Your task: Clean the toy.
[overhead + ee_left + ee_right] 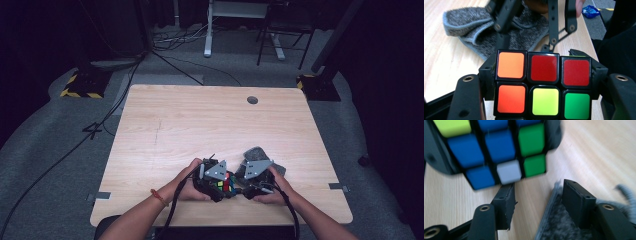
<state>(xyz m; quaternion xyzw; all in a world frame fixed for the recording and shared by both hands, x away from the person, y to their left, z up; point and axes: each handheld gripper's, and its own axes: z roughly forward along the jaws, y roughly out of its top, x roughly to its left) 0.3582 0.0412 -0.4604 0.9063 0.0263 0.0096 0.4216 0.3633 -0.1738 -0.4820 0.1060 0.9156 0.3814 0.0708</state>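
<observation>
Glossy plastic cube (pixel 544 86), seemingly knitted cloth (pixel 474 25)

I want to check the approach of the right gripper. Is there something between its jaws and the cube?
Nothing visible. The right gripper stands open just below the puzzle cube, which the left gripper clamps; the grey cloth lies under its jaws.

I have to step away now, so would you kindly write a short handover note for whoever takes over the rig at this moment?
Left gripper: shut on the puzzle cube, one jaw at each side of it, held near the table's front edge.
Right gripper: jaws open, holding nothing, one jaw tip just under the cube's blue face, the other over the grey cloth.
The cloth lies crumpled on the table, right beside the cube.
Done: cube picked up; its colours are mixed.
Left: probably bring cloth and cube together, or turn a layer; the right gripper has not yet closed on anything.
</observation>
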